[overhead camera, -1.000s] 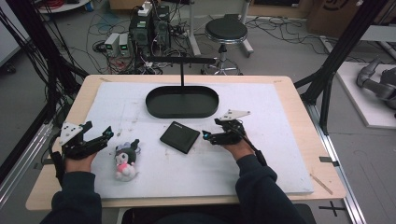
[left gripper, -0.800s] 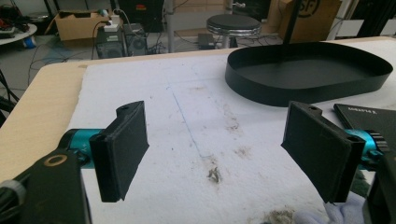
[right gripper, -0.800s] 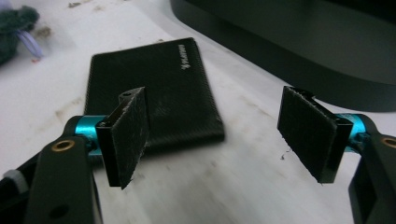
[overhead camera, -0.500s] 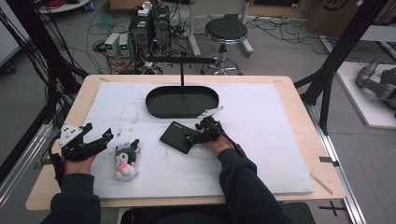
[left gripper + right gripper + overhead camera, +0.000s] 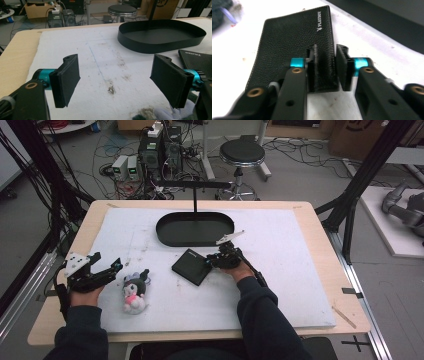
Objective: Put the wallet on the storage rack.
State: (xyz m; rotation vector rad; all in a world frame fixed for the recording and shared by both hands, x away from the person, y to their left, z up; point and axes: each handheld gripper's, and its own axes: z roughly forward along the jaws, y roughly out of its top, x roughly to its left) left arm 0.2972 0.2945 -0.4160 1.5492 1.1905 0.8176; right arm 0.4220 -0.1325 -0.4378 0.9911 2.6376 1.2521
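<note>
Wallet (image 5: 192, 266): black grained leather, lying flat on the white mat (image 5: 280, 285) near mid-tabletop, just in front of the tray.
Right gripper (image 5: 216, 261): jaws have just been closing — the wallet's near edge is seen pinched between the pads in the right gripper view (image 5: 324, 72); taken as a grip on that edge.
Left gripper (image 5: 107, 270): held wide apart, nothing between the pads, beside the plush toy (image 5: 134, 290).
Progress: grasp judged made; the wallet is not yet lifted, and any move — perhaps to the tray — is left to do.
Tray (image 5: 165, 237): black oval, shallow, with an upright post and crossbar.
Surface: mat is stained in places, laid over a pale wooden tabletop (image 5: 320, 227).
Room: stool, cables and electronics boxes on the floor behind.
</note>
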